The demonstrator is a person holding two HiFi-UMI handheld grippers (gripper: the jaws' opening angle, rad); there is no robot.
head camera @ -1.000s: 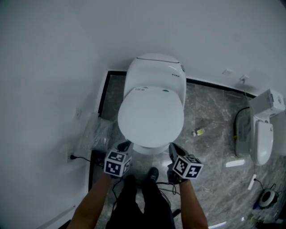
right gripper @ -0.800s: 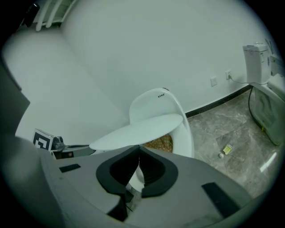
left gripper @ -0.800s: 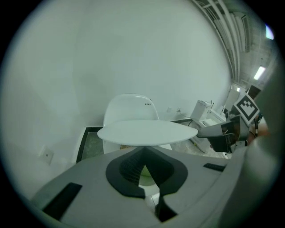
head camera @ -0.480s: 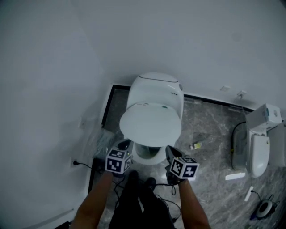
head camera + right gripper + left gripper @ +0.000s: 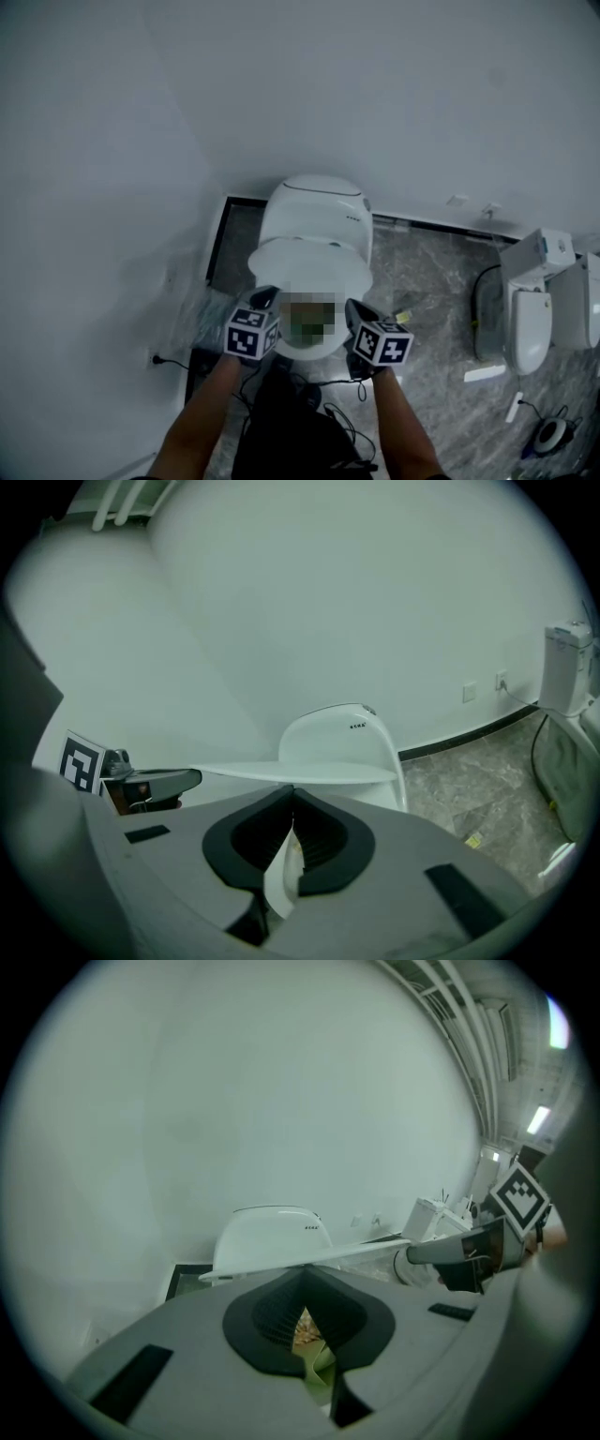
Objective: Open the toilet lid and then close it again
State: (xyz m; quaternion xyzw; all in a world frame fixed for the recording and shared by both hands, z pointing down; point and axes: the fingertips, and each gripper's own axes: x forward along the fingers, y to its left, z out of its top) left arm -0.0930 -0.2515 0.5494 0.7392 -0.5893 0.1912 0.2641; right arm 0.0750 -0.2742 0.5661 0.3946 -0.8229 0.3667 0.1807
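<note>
A white toilet (image 5: 314,216) stands against the wall. Its lid (image 5: 309,263) is lifted partway, with the front edge raised off the bowl. My left gripper (image 5: 265,298) is shut, and its tips sit under the lid's front left edge. My right gripper (image 5: 354,309) is also shut, under the front right edge. In the left gripper view the lid (image 5: 309,1258) shows edge-on just above the closed left gripper (image 5: 305,1275). The right gripper view has the lid (image 5: 300,773) as a thin level slab right over the right gripper (image 5: 291,795). Nothing is clamped between either pair of jaws.
A second white fixture (image 5: 530,314) stands on the grey marbled floor at the right, with cables and small items near it. A small yellowish object (image 5: 403,317) lies right of the toilet. Clear plastic wrap (image 5: 192,300) and a wall socket (image 5: 150,358) are at the left. White walls close in behind and to the left.
The lid went from lying flat on the seat to tilted up at its front. Both grippers rose and moved forward under it, still shut.
</note>
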